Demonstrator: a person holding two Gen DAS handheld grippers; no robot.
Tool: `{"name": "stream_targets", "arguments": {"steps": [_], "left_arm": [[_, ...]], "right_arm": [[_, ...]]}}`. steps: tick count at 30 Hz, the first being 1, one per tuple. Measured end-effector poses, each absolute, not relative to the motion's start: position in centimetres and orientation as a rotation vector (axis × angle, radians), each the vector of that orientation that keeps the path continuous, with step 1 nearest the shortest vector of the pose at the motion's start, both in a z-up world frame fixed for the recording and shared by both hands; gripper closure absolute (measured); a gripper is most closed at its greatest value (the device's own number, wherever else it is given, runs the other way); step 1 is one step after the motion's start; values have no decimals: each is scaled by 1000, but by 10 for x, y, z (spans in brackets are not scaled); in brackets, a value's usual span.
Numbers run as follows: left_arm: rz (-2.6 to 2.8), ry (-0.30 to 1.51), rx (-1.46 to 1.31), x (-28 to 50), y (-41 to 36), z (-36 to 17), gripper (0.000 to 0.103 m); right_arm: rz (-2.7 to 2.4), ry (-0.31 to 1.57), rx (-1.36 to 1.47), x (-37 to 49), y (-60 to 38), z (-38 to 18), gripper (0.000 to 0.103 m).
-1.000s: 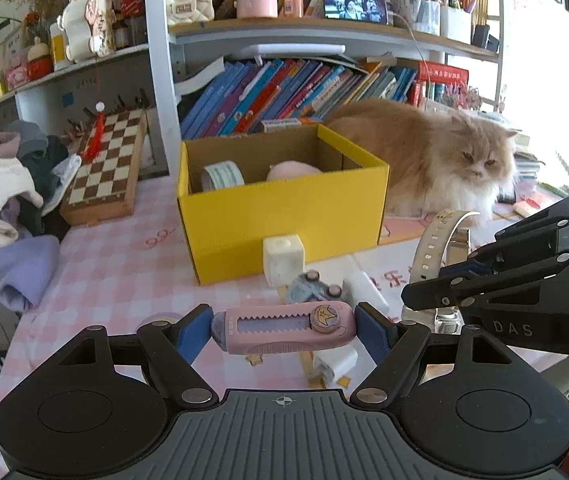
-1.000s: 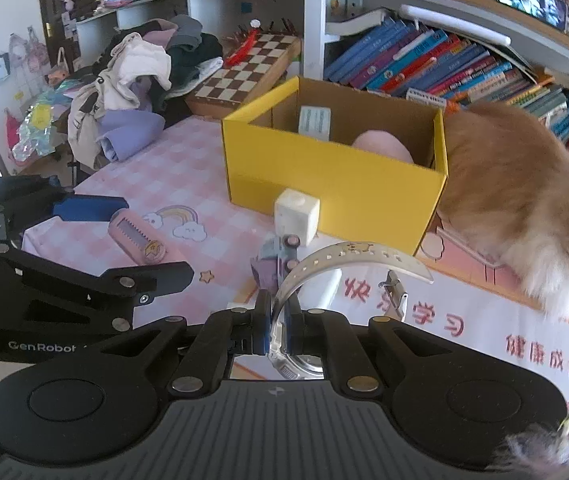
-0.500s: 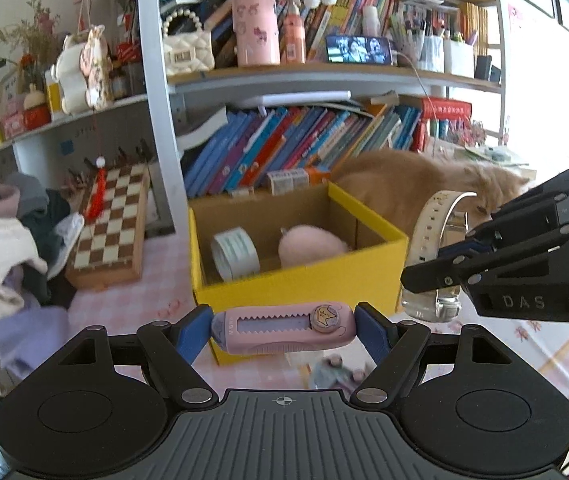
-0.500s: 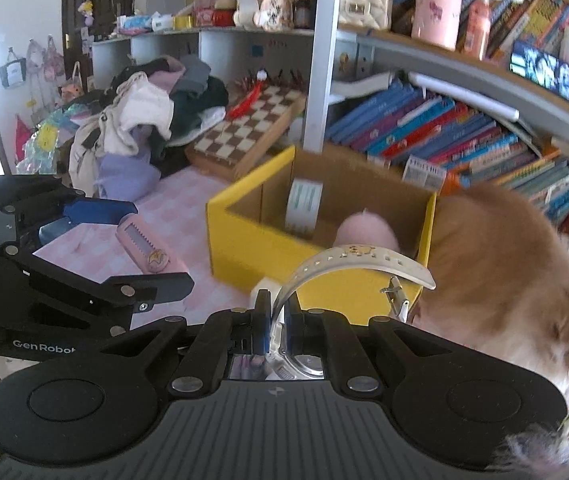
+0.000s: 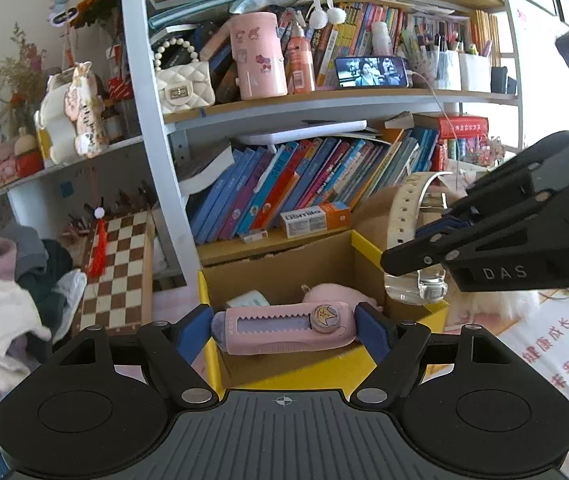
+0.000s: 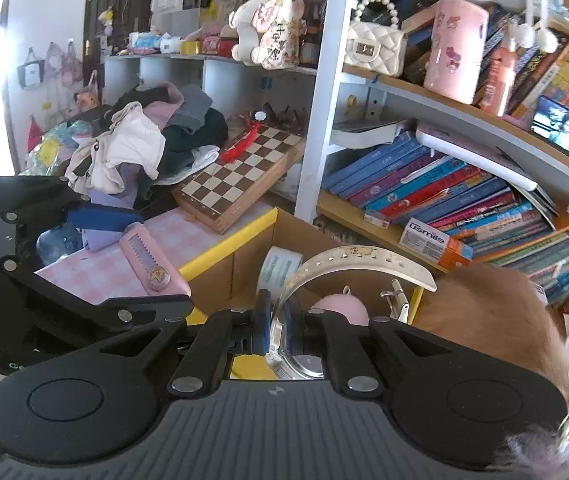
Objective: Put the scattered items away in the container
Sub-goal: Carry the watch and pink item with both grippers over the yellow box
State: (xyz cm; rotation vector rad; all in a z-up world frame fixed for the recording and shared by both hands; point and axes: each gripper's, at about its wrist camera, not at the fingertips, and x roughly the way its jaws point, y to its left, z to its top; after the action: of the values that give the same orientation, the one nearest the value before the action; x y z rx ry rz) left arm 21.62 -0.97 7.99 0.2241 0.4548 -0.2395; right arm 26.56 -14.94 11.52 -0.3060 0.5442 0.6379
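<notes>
My left gripper is shut on a pink utility knife, held crosswise above the front of the yellow cardboard box. The knife also shows in the right wrist view. My right gripper is shut on a white-strapped wristwatch and holds it over the box's right side; the watch also shows in the left wrist view. Inside the yellow box lie a tape roll and a pink round item.
An orange cat sits right of the box. A bookshelf stands behind. A chessboard and a pile of clothes lie at the left on the pink checked tablecloth.
Both grippers have risen from the table and moved forward over the yellow box, each still holding its item. The box now sits directly below them.
</notes>
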Motion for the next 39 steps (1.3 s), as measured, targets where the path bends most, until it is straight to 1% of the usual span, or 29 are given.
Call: {"name": "stream_targets", "arguments": {"steps": [7,14,29,39], "left_arm": [[-223,490,258,251,-17,73,25],[-219,562,302,282,-23,58,25],[-255,732,419,331,-33,22,25],[-299,830,405,357,-34,8,25]], "right_arm": [[695,595,-391,312,-144,107,97],[774,693,-432,351,-137,85,96],[908,895,-482,394,-124,35,96],[943,1022,-458,416,-127,7,96]]}}
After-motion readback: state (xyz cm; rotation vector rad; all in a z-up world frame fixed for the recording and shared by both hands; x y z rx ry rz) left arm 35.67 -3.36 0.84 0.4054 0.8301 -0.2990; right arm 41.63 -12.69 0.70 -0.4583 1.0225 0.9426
